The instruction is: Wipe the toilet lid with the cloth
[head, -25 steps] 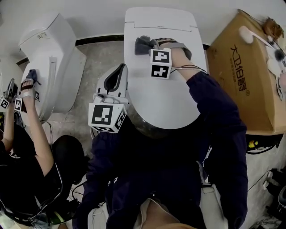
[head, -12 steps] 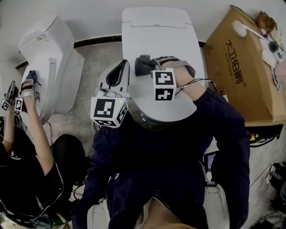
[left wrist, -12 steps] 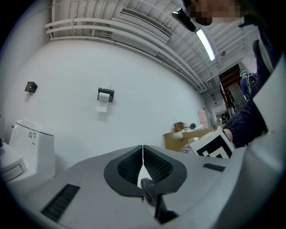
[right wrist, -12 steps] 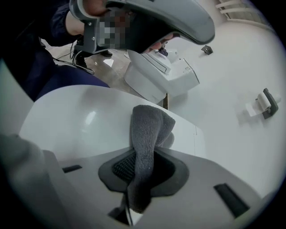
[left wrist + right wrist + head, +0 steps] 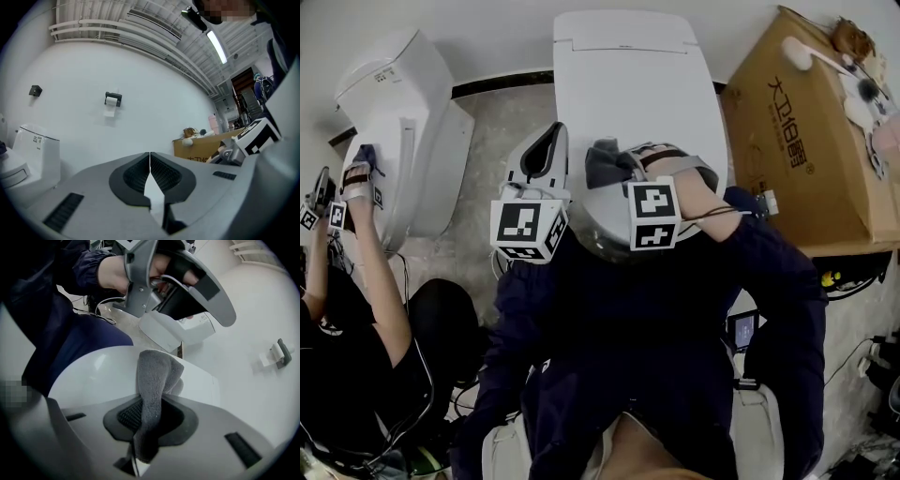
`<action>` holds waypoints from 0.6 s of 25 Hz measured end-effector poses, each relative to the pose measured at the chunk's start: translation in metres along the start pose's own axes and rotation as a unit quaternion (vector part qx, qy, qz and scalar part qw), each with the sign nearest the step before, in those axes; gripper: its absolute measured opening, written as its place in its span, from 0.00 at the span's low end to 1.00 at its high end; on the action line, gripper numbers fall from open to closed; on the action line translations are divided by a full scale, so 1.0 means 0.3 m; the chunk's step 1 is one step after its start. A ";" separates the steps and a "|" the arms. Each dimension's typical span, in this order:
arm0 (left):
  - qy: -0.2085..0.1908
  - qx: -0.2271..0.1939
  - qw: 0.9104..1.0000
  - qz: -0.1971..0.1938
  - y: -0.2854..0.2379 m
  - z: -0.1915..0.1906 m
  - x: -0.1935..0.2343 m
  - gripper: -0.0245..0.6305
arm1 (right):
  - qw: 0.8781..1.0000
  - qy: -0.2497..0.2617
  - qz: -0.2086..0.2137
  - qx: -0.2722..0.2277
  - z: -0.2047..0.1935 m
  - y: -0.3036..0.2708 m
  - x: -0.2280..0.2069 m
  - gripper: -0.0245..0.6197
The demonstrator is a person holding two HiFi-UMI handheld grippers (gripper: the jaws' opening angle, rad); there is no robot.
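A white toilet with its lid (image 5: 633,103) down stands ahead of me. My right gripper (image 5: 598,164) is shut on a grey cloth (image 5: 602,166) and holds it on the near left part of the lid. In the right gripper view the cloth (image 5: 152,394) sticks out between the jaws, folded against the white lid (image 5: 98,376). My left gripper (image 5: 546,148) hovers at the lid's left edge, jaws shut with nothing in them; in its own view the left gripper (image 5: 150,168) points up at a bare white wall.
A second white toilet (image 5: 408,122) stands at the left, where another person's gripper (image 5: 358,173) holds a cloth. A brown cardboard box (image 5: 811,141) with small things on top sits close at the right. Cables lie on the floor at the right.
My right gripper has drawn the cloth from the far part of the lid toward me, down to its near left part. The left gripper has stayed near the lid's left edge.
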State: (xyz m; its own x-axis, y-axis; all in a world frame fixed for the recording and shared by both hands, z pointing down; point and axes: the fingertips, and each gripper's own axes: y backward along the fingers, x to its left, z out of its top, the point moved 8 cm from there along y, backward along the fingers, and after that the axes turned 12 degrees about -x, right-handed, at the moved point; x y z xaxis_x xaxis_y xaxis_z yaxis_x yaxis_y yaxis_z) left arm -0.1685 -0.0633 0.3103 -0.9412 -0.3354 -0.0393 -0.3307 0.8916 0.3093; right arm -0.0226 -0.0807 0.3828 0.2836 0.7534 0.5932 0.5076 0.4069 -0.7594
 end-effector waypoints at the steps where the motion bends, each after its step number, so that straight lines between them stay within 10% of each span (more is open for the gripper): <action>1: 0.001 0.000 1.000 0.001 0.003 -0.001 0.002 0.06 | 1.000 0.001 0.006 -0.002 0.007 0.008 0.014 0.16; 15: 0.005 -0.008 1.000 0.007 0.008 0.006 0.011 0.06 | 0.988 0.001 0.140 -0.071 0.025 0.074 0.047 0.16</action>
State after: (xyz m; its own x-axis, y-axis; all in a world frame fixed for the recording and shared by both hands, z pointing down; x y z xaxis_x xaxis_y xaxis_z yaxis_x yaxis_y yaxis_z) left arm -0.1724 -0.0617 0.3091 -0.9447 -0.3269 -0.0249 -0.3169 0.8914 0.3241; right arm -0.0133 -0.0573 0.3722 0.4308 0.8253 0.3651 0.5173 0.1056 -0.8493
